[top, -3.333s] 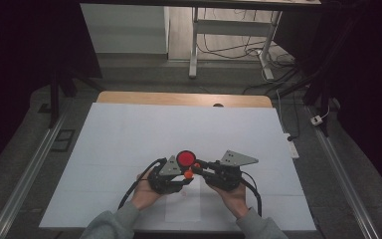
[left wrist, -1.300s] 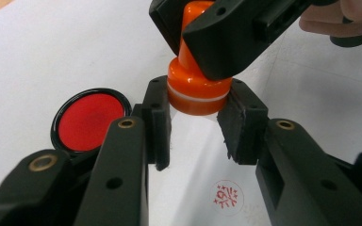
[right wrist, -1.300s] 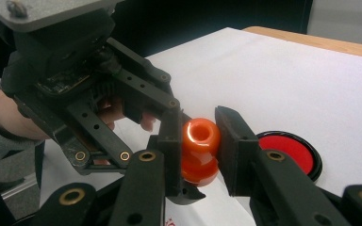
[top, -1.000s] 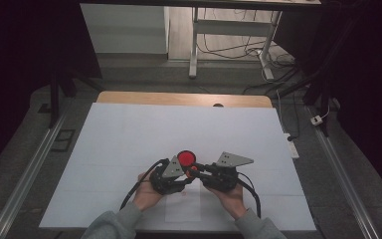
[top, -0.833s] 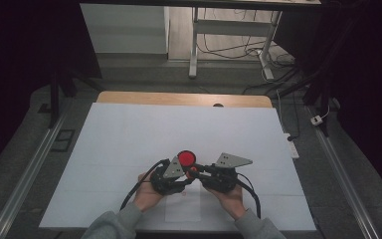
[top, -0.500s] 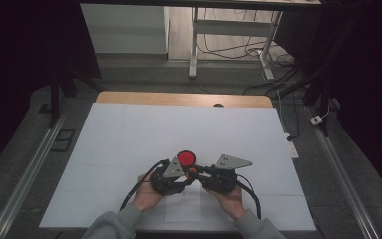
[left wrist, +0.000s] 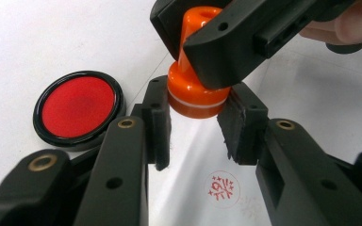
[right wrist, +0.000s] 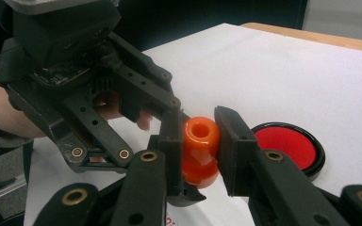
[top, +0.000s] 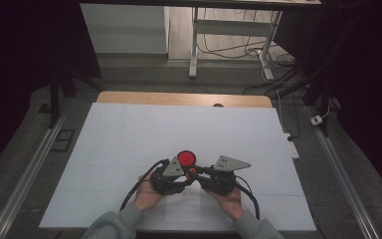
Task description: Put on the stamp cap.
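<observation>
the right hand-held gripper (right wrist: 199, 141) was clamped on the handle of the orange stamp (left wrist: 195, 89), keeping it upright. the left hand-held gripper (left wrist: 198, 125) pinched the stamp's base between its 2 pads, probably to pull off or fit its lower part. the stamp hung just beside the ink pad (left wrist: 78, 107), above a red print (left wrist: 222, 189) on the white surface (top: 129, 134).

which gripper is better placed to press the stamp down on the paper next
Probably the right gripper: its jaws clamp the stamp's handle from above. The left gripper only grips the base from the sides.
</observation>
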Demonstrator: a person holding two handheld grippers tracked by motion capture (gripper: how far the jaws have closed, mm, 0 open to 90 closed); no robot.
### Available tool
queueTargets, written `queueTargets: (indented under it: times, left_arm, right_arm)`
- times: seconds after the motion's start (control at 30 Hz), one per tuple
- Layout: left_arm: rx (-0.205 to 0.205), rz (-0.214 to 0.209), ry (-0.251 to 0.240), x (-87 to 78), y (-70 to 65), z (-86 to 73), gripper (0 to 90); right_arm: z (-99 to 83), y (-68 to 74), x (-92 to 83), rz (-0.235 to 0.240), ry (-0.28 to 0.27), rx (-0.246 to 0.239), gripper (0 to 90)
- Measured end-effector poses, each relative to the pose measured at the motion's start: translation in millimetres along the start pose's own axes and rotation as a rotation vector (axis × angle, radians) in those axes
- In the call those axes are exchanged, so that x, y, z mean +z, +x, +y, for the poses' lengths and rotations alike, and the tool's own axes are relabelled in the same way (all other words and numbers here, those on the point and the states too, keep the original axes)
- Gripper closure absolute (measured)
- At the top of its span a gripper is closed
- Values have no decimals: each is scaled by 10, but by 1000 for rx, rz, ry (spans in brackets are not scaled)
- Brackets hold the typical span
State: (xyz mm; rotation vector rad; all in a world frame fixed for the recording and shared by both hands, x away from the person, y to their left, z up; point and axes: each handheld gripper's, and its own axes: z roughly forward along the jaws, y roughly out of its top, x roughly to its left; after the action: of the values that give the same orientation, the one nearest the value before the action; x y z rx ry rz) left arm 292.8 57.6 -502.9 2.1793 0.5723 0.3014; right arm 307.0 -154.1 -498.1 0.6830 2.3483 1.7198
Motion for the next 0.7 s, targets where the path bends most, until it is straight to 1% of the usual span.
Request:
queueTargets:
  times: [0.1, 0.33, 0.57, 0.7]
  left_arm:
    - [-9, -4, -14, -11, 10, -1, 642]
    - [-23, -8, -22, -9, 25, -14, 621]
    - [-13, 6, -7, 8, 22, -18, 581]
    - [-16, 0, -10, 13, 18, -17, 564]
  right_arm:
    - [11, -4, -13, 1, -11, 5, 724]
    - [18, 4, -16, 0, -18, -7, 723]
    - [25, 2, -26, -1, -28, -10, 723]
    - [30, -2, -35, -1, -29, -9, 723]
